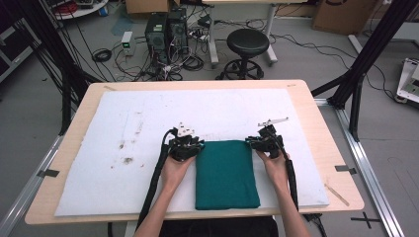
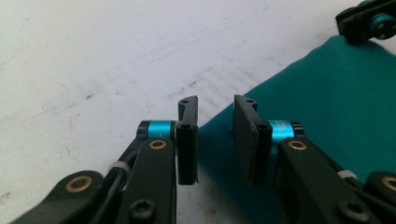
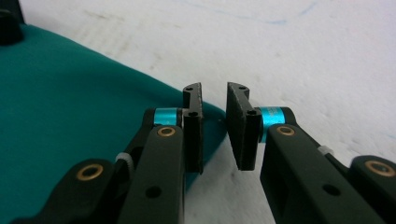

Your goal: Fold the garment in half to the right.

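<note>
Left claw (image 2: 215,140): jaws apart, empty, over folded green cloth's (image 1: 226,173) far-left corner. Right claw (image 3: 215,133): jaws apart, empty, at far-right corner. White mat (image 1: 123,128) bare beyond both edges.

A wooden table (image 1: 81,111) carries a white mat (image 1: 148,123) (stained toward its left). A folded green cloth (image 1: 226,175) lies near the mat's front edge.

Bare white mat (image 1: 148,128) surrounds the folded green cloth (image 1: 226,173).

No legible text, label or number anywhere.
</note>
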Action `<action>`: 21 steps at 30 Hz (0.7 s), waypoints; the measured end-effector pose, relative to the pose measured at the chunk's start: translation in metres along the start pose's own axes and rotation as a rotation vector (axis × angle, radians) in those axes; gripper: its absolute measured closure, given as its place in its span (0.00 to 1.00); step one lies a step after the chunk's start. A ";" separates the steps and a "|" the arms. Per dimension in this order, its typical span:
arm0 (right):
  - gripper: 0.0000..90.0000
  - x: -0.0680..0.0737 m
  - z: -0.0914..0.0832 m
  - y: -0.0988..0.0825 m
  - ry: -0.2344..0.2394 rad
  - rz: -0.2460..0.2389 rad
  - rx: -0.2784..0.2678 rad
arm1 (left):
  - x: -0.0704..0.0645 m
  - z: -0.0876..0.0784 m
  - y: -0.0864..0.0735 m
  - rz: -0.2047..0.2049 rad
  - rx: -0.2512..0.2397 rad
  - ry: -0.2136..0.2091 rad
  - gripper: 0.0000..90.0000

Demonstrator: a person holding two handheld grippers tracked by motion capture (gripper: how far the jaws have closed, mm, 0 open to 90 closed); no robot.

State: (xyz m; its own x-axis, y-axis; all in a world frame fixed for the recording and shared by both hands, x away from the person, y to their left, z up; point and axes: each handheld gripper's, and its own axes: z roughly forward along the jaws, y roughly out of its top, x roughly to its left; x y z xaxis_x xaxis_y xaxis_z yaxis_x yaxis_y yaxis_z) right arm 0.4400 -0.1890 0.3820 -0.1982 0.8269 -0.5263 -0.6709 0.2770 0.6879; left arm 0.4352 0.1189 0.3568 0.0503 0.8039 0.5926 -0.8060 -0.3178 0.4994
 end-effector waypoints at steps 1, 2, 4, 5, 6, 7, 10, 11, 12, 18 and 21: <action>0.87 -0.001 0.001 0.000 -0.004 -0.006 0.009 | 0.000 0.000 0.000 0.005 0.000 0.004 0.79; 0.87 -0.002 0.001 -0.001 -0.002 -0.004 0.012 | 0.000 0.001 0.000 0.010 0.002 0.005 0.79; 0.85 -0.003 0.001 -0.001 0.000 0.001 0.010 | 0.001 -0.001 0.000 0.005 0.001 0.007 0.78; 0.82 -0.003 0.000 -0.001 -0.007 0.001 0.007 | 0.001 -0.003 0.001 0.002 -0.005 0.009 0.76; 0.76 -0.003 -0.002 -0.001 -0.022 0.005 -0.001 | 0.001 -0.008 0.002 0.007 -0.013 0.010 0.73; 0.71 -0.002 -0.006 -0.001 -0.036 0.006 -0.019 | 0.000 -0.011 0.003 0.012 -0.023 0.004 0.70; 0.66 0.000 -0.022 -0.001 -0.019 0.020 -0.094 | -0.004 -0.029 0.004 0.025 -0.079 -0.077 0.68; 0.66 0.003 -0.029 -0.001 -0.001 0.015 -0.118 | -0.006 -0.034 0.003 0.031 -0.087 -0.123 0.68; 0.66 0.010 -0.037 -0.001 0.029 -0.005 -0.139 | -0.008 -0.037 0.002 0.038 -0.083 -0.150 0.69; 0.67 0.044 -0.046 -0.021 0.128 -0.149 -0.071 | -0.024 -0.035 -0.013 0.116 0.016 -0.215 0.69; 0.69 0.053 -0.036 -0.036 0.153 -0.177 0.007 | -0.026 -0.029 -0.020 0.131 0.049 -0.202 0.69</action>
State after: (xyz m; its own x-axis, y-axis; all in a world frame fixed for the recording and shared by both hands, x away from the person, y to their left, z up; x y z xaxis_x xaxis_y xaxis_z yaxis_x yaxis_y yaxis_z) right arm 0.4286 -0.1730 0.3115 -0.1842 0.6813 -0.7085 -0.7002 0.4149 0.5810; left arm 0.4328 0.1189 0.3138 0.0679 0.6391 0.7661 -0.7839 -0.4408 0.4372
